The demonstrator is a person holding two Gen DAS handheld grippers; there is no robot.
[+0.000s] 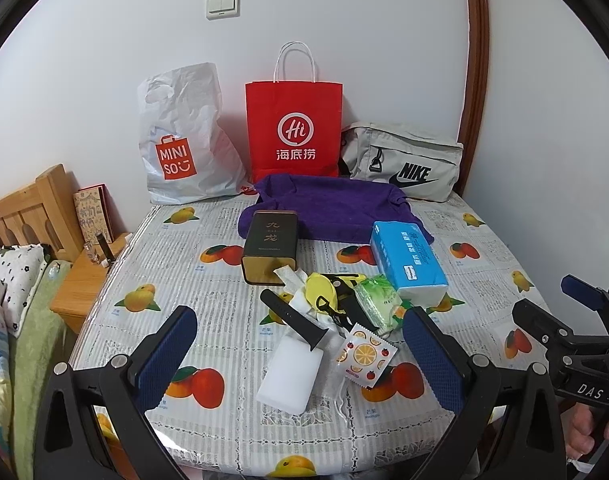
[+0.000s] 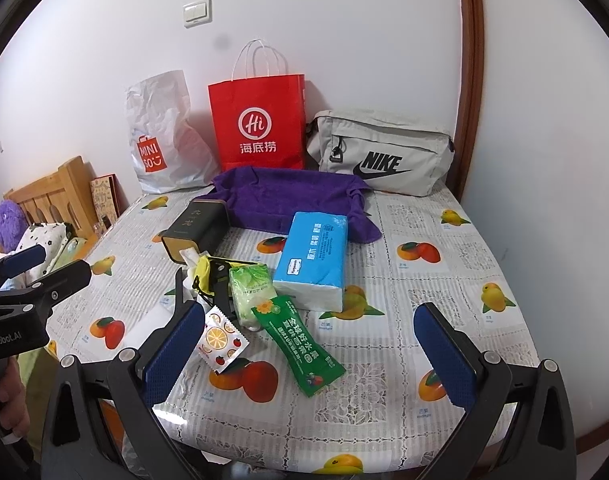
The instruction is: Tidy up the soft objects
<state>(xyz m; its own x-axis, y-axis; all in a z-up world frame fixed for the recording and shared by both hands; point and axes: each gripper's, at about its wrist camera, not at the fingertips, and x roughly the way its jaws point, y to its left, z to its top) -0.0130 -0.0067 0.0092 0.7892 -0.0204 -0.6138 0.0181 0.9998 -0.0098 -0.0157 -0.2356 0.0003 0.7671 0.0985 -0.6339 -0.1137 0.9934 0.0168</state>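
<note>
A purple towel (image 1: 336, 208) (image 2: 288, 196) lies at the back of the table. A blue tissue pack (image 1: 408, 260) (image 2: 314, 256) lies in front of it. A white sponge block (image 1: 290, 372), a green wet-wipe pack (image 1: 378, 304) (image 2: 250, 292), a fruit-print sachet (image 1: 364, 354) (image 2: 222, 340) and a green sachet (image 2: 300, 348) lie in a pile at the middle. My left gripper (image 1: 300, 356) is open above the sponge. My right gripper (image 2: 308, 352) is open over the green sachet.
A white Miniso bag (image 1: 180, 140), a red paper bag (image 1: 294, 128) and a grey Nike bag (image 1: 404, 160) stand against the wall. A dark tin (image 1: 270, 244), a black watch strap (image 1: 292, 318) and a yellow item (image 1: 322, 288) sit in the pile. A bed (image 1: 20, 280) stands at left.
</note>
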